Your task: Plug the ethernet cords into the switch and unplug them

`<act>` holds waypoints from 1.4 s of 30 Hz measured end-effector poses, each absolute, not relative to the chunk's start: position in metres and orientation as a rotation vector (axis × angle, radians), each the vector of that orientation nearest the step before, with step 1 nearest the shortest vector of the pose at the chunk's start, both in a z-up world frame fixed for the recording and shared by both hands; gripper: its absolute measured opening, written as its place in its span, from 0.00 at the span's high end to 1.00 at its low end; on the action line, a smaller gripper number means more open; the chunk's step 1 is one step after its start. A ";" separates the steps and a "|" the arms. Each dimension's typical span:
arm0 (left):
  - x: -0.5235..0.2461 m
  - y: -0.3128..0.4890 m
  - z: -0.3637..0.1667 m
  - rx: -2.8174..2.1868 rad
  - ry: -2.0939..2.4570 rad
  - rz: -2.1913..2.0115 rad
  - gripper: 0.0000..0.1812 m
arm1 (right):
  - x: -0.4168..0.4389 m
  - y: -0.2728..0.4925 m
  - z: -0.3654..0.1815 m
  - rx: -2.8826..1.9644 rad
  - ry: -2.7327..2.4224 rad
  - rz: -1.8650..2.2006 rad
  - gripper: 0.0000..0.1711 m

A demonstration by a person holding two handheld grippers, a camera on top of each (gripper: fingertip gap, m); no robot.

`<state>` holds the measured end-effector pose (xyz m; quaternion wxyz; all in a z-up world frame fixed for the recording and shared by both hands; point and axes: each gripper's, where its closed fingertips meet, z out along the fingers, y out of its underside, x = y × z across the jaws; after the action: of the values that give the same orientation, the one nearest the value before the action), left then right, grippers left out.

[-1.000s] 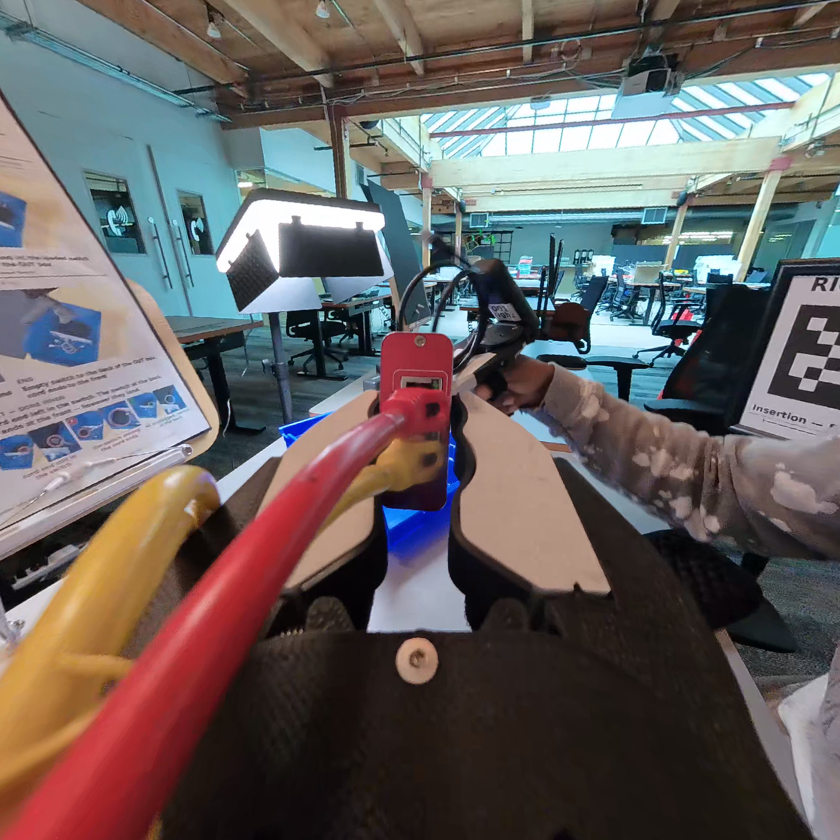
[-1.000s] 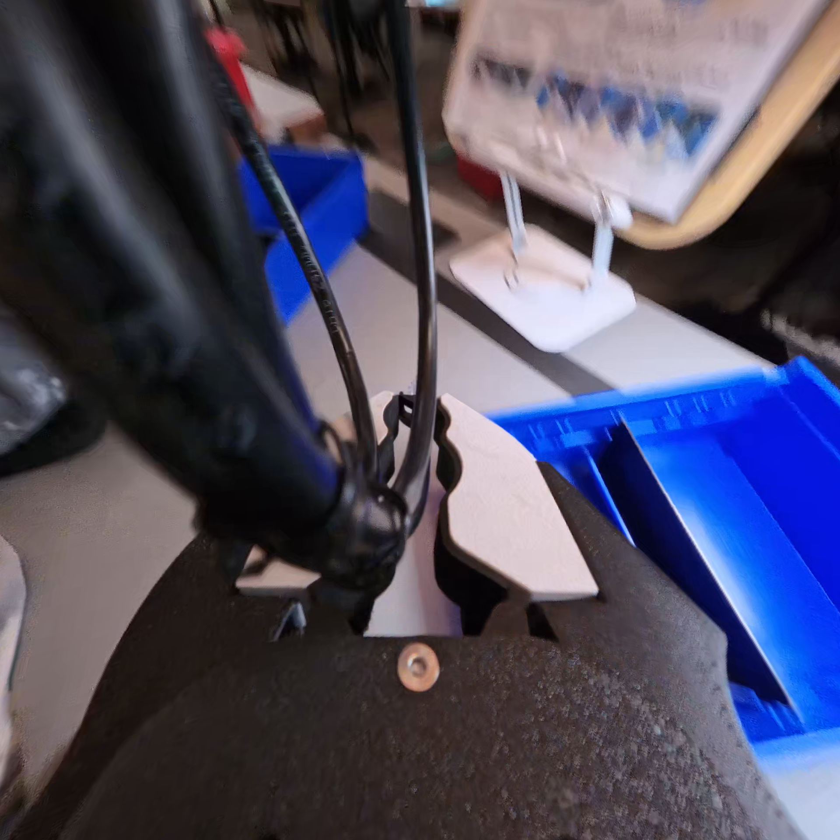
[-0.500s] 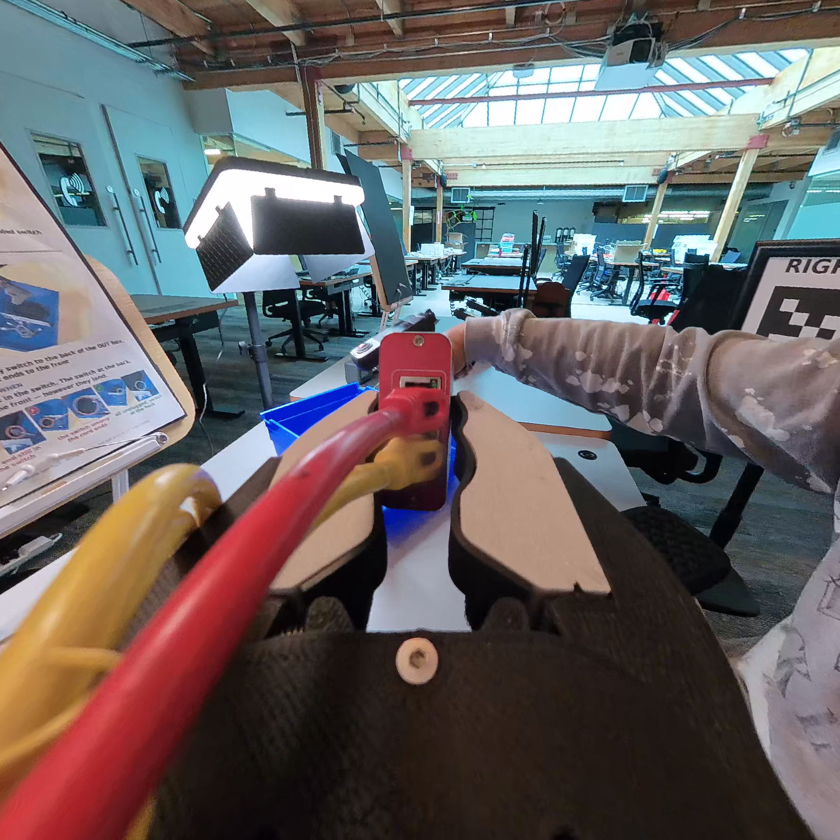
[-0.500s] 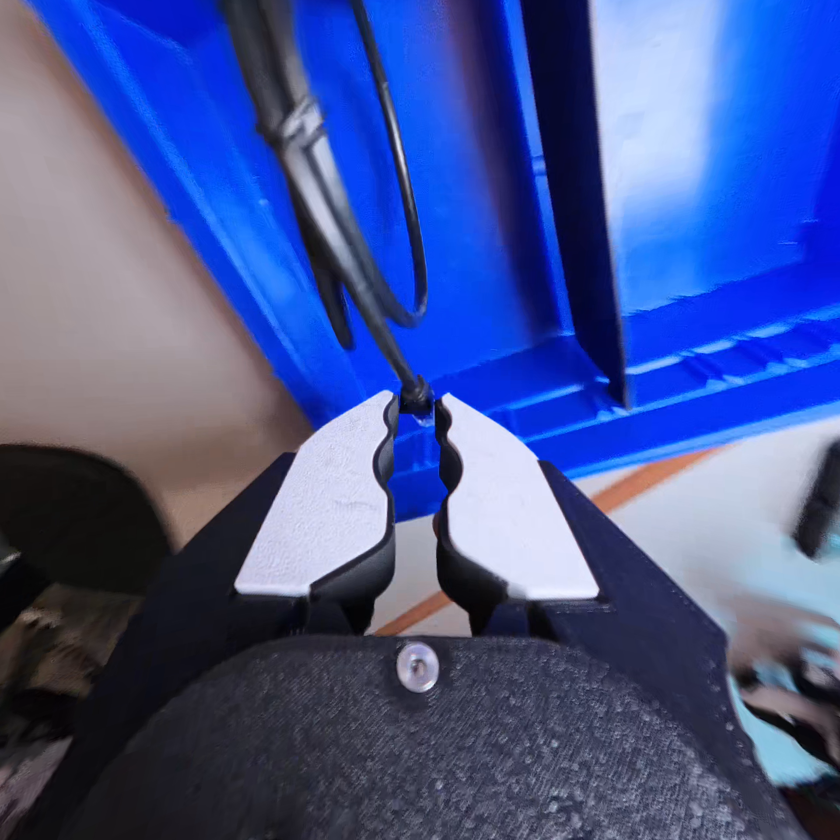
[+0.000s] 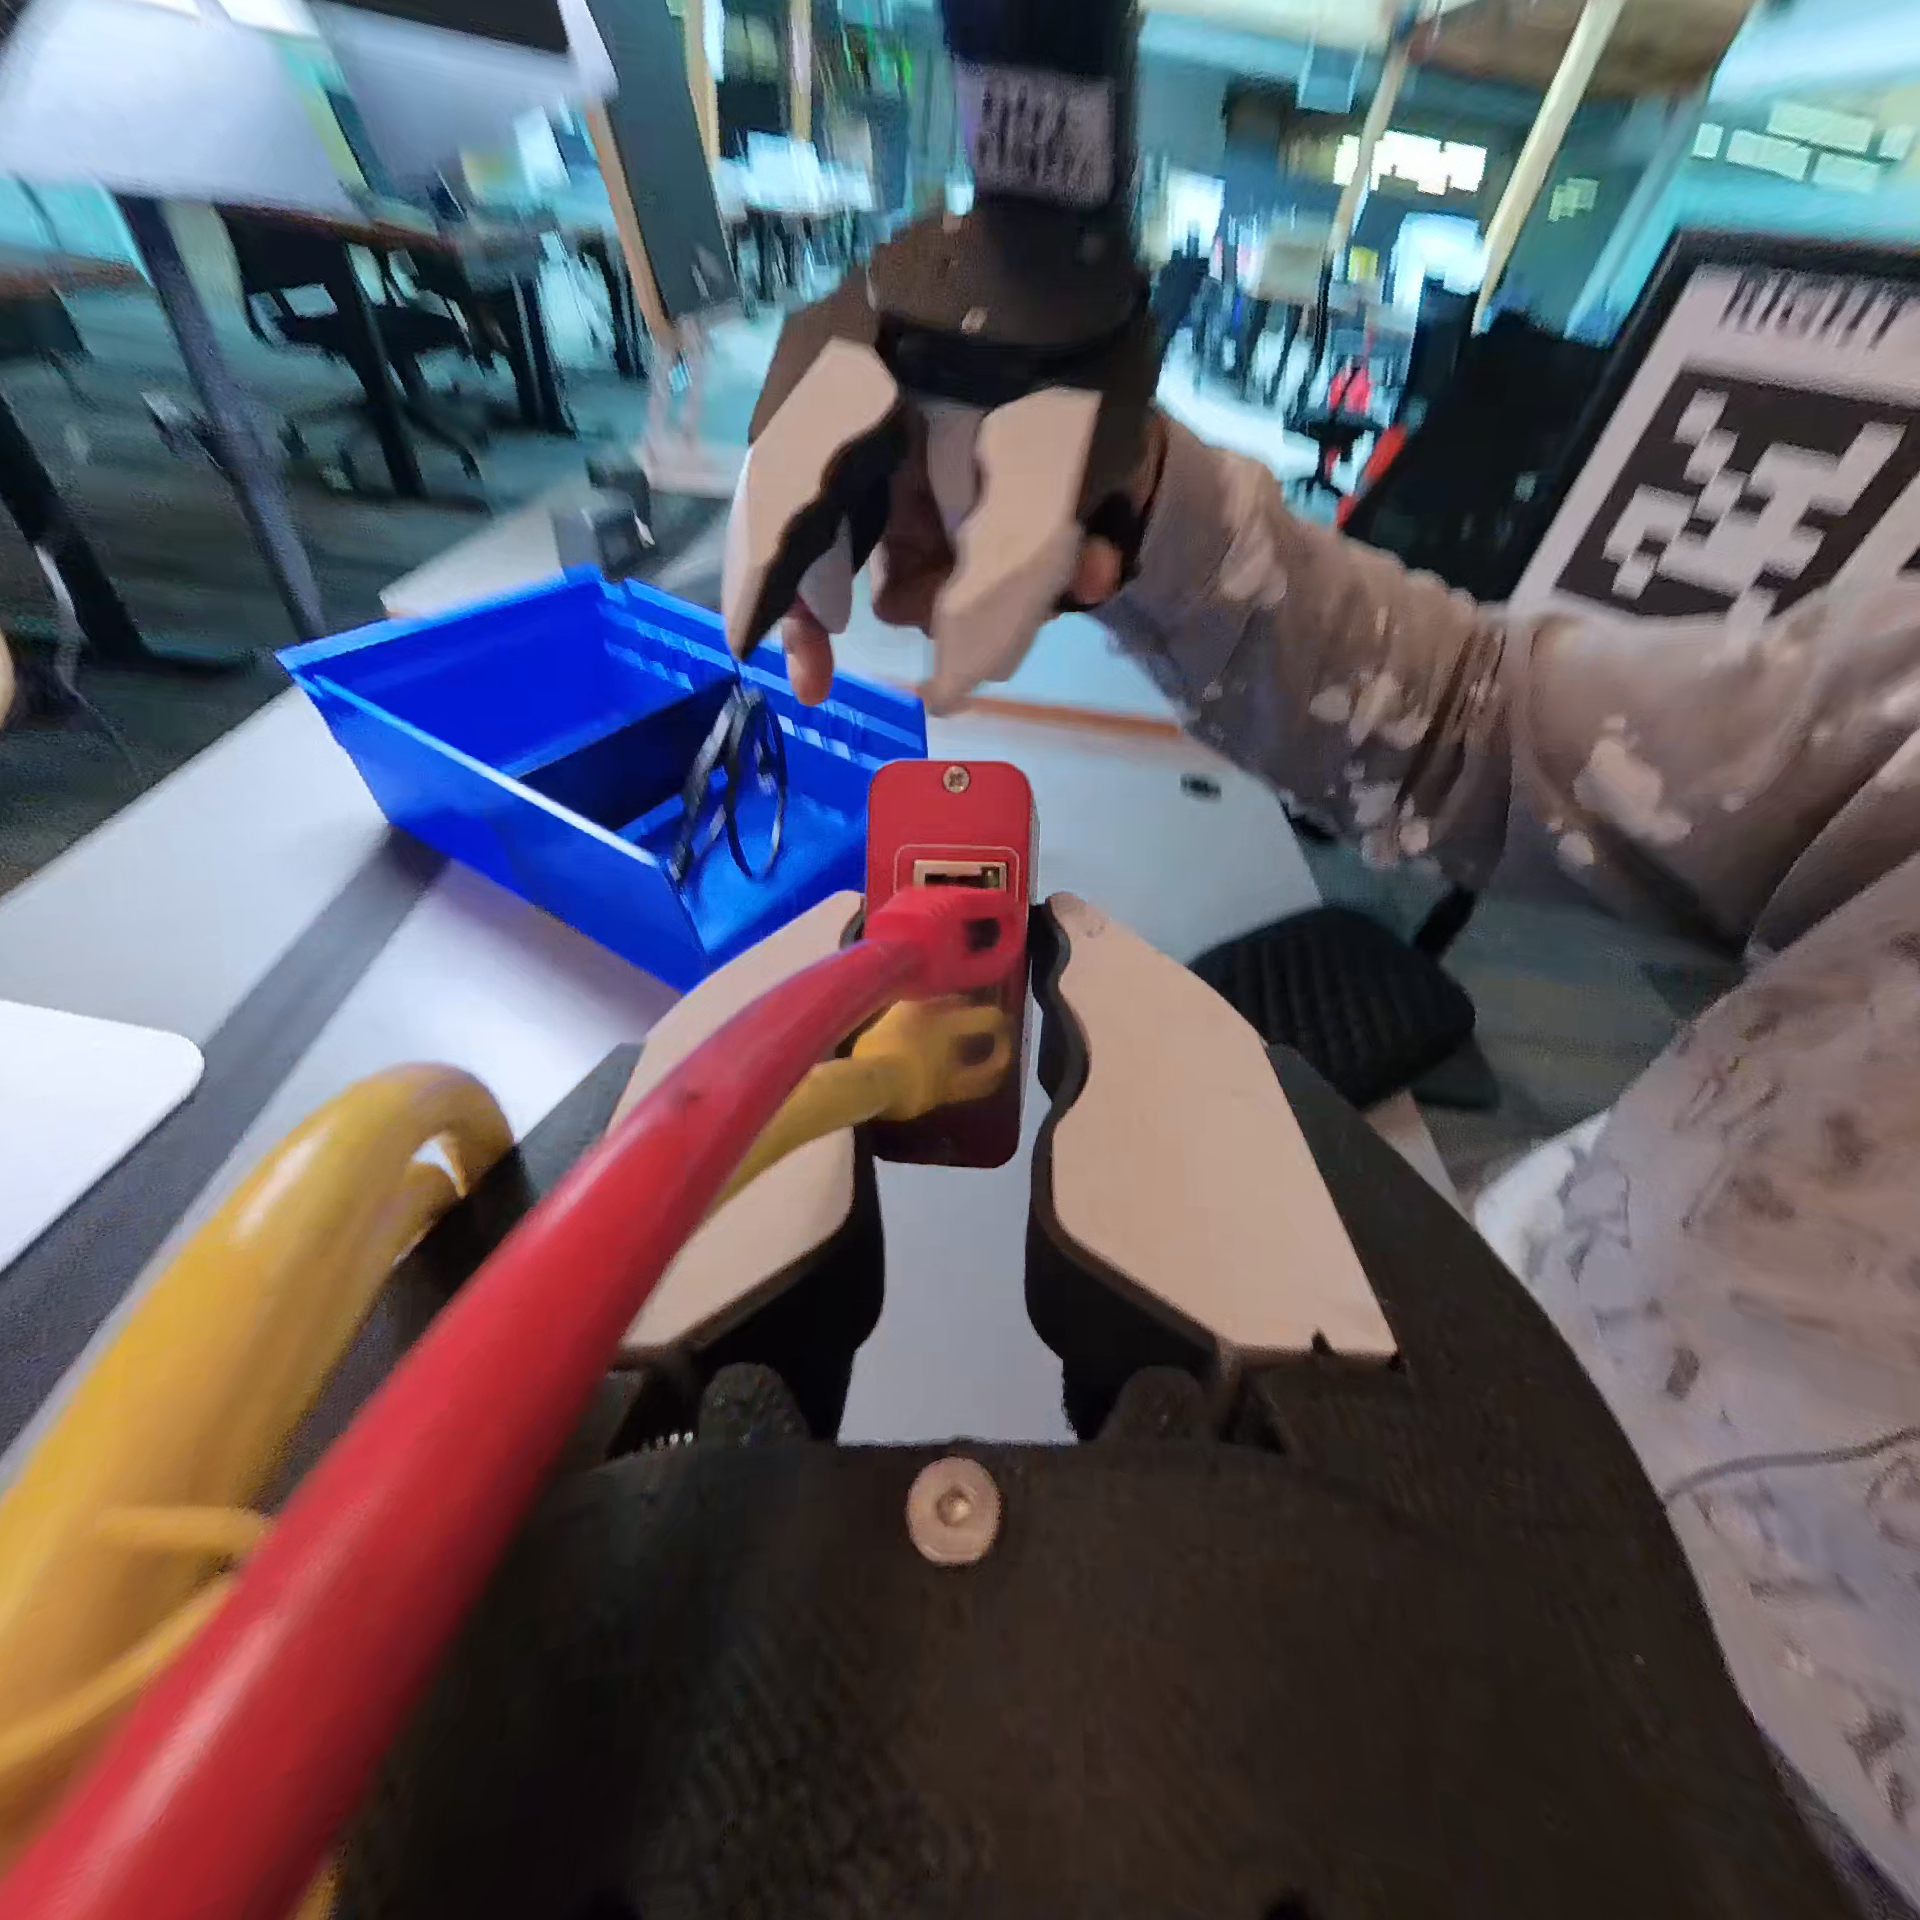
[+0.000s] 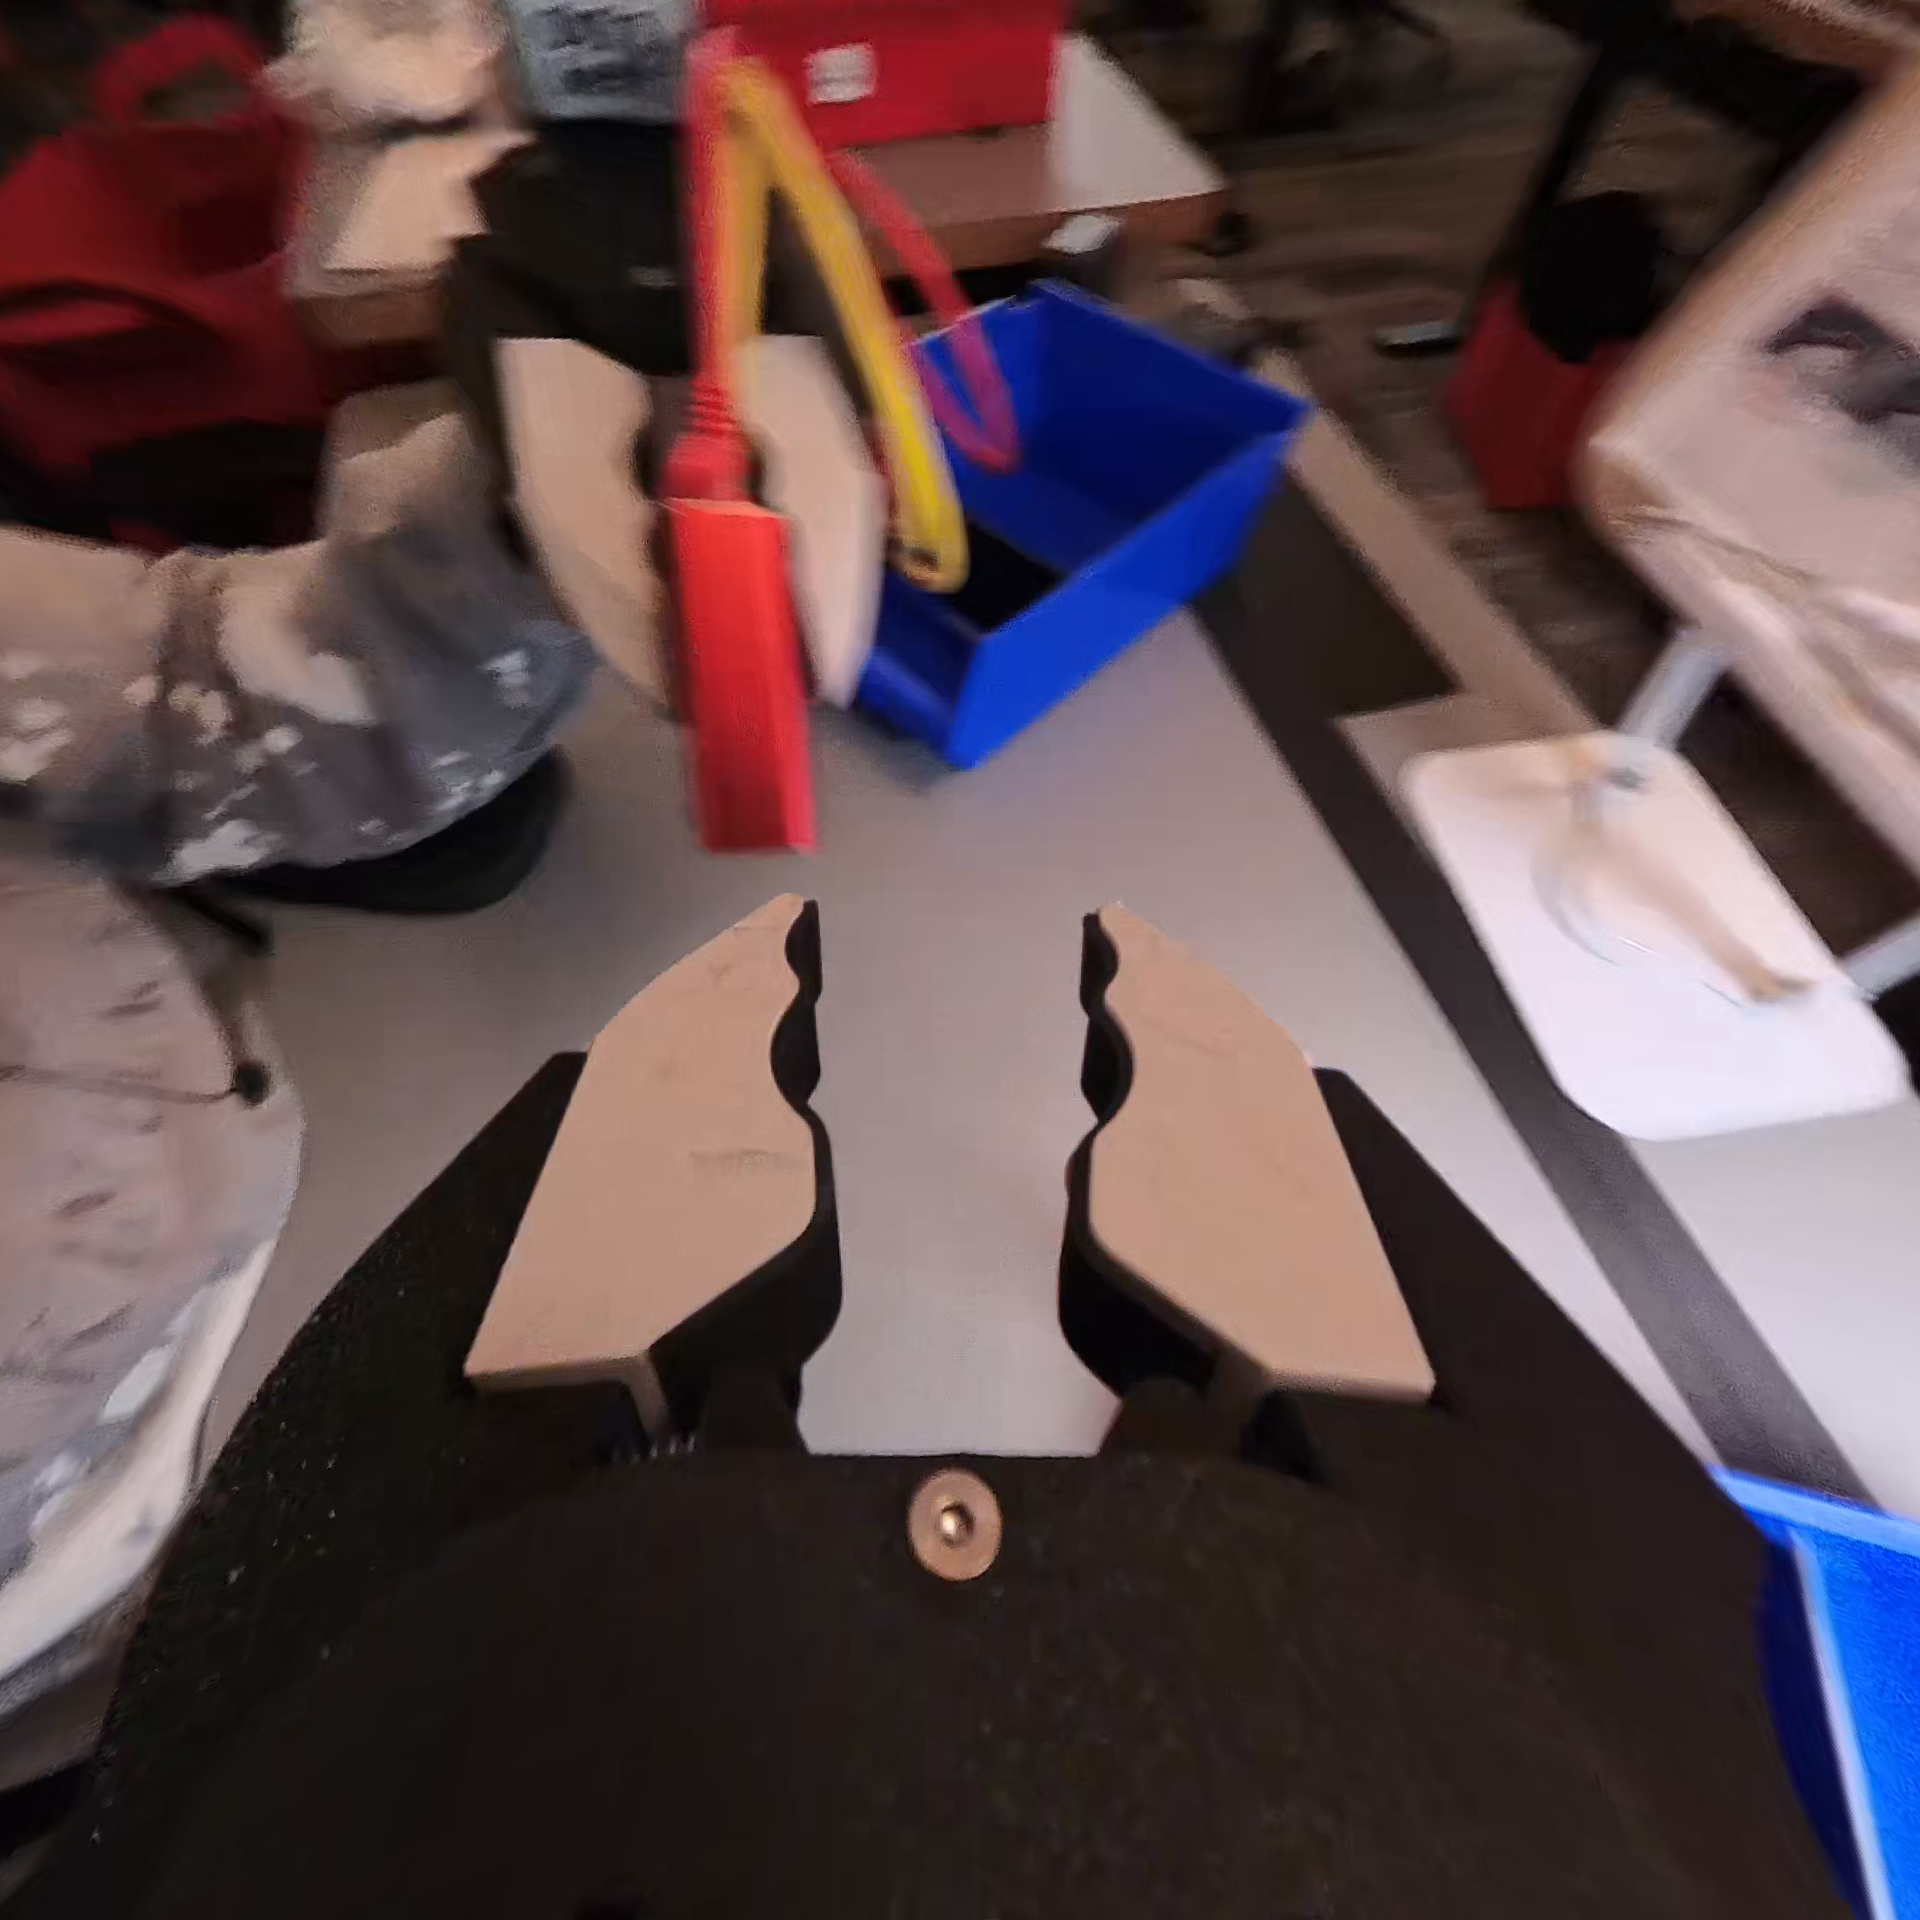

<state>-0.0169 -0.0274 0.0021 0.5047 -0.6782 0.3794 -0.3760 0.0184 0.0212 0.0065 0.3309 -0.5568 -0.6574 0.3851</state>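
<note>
My left gripper (image 5: 951, 920) is shut on a small red switch (image 5: 951, 821) and holds it above the table. A red cord (image 5: 727, 1081) and a yellow cord (image 5: 831, 1091) are plugged into it, and its top port is empty. My right gripper (image 6: 951, 914) is open and empty, facing the switch (image 6: 743, 665) over the table. In the left wrist view the right gripper (image 5: 844, 665) hovers over a blue bin (image 5: 468, 727), where a black cord (image 5: 727, 800) lies coiled just below its fingertips.
A person's patterned sleeve (image 5: 1455, 675) reaches in from the right. A white stand base (image 6: 1642, 956) sits on the grey table (image 6: 1039, 779), right of centre. A second blue bin (image 6: 1839, 1621) is at the bottom right. A chair (image 5: 1340, 1008) is beyond the table edge.
My right gripper, shut on the black cord, carried it over the blue bin, opened and let it go, then turned toward the switch. My left gripper tilted down, still holding the switch.
</note>
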 end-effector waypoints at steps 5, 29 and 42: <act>0.003 -0.040 -0.051 -1.859 1.151 -0.853 0.85 | -0.001 -0.033 -0.061 -1.414 -2.015 0.859 0.76; -0.008 -0.046 -0.039 -1.836 1.106 -0.926 0.75 | -0.007 -0.052 -0.062 -1.232 -1.102 1.926 0.85; 0.031 -0.032 -0.013 -1.618 0.974 -1.032 0.73 | 0.030 -0.025 -0.010 -0.956 -0.737 2.020 0.84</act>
<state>0.0311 -0.0324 -0.0126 0.4749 -0.6615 0.3985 -0.4220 0.0295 -0.0253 -0.0096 0.3839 -0.3752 -0.2890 0.7926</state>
